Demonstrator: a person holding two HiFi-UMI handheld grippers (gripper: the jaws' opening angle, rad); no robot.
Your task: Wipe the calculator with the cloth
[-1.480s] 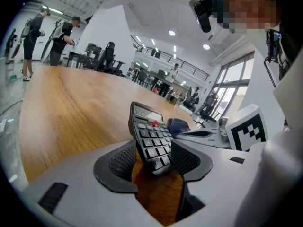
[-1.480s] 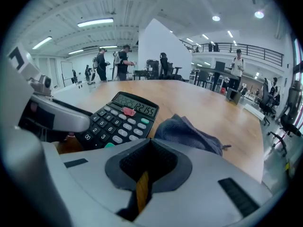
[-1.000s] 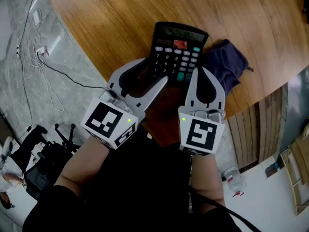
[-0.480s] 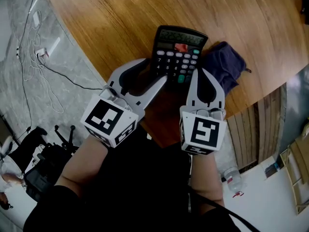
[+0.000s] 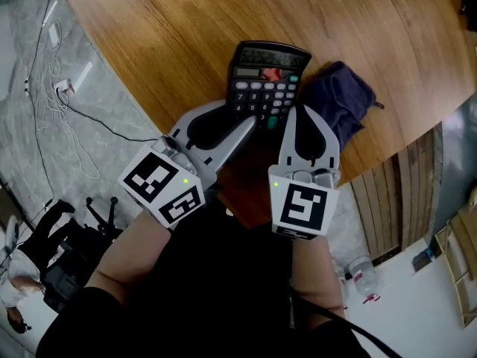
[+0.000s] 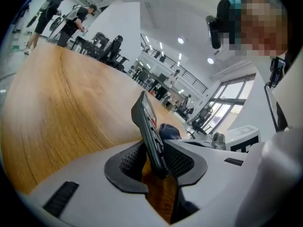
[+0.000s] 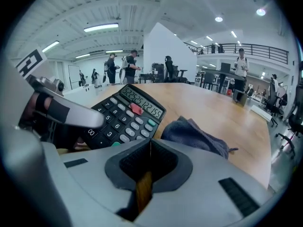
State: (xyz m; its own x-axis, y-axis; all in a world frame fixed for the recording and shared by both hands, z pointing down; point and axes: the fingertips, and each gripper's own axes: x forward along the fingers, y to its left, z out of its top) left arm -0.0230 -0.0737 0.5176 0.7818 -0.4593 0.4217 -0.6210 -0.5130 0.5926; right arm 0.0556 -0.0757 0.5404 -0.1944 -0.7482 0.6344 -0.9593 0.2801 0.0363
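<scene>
1. Two grippers sit at the near edge of the calc (image 5: 266, 80), one in each hand: L gripper (image 5: 242, 114) at its near-left corner, R gripper (image 5: 296, 112) at its near-right corner.
2. Calc: black desk type w/ grey keys, one red key and a green key. It lies on the wooden table (image 5: 186, 36), display end away from the person. Digits show on the display in the right gripper view.
3. L gripper: jaws closing, w/ the calc's near edge btwn them. In the left gripper view the calc shows edge-on, rising out of the gap. The ribbed pad on the key side lies against the keys and the other pad meets the calc's back. Bare wood shows in the gap below that edge.
4. Can't tell whether the calc's far end rests on the table or is raised.
5. R gripper: jaws fully together, only a thin seam btwn the pads and nothing in them. Its tip is by the calc's near edge, next to the green key. Can't tell if it touches the calc.
6. Cloth (image 5: 339, 103): dark blue, crumpled in a heap just right of the calc, on the table. Neither gripper has it. Contact btwn cloth and calc isn't clear.
7. Seen from the R gripper, the calc is ahead-left and the cloth ahead-right, w/ one L gripper finger crossing the calc's left side.
8. Left of the calc, past the table edge, white cables lie on a grey floor (image 5: 45, 95).
</scene>
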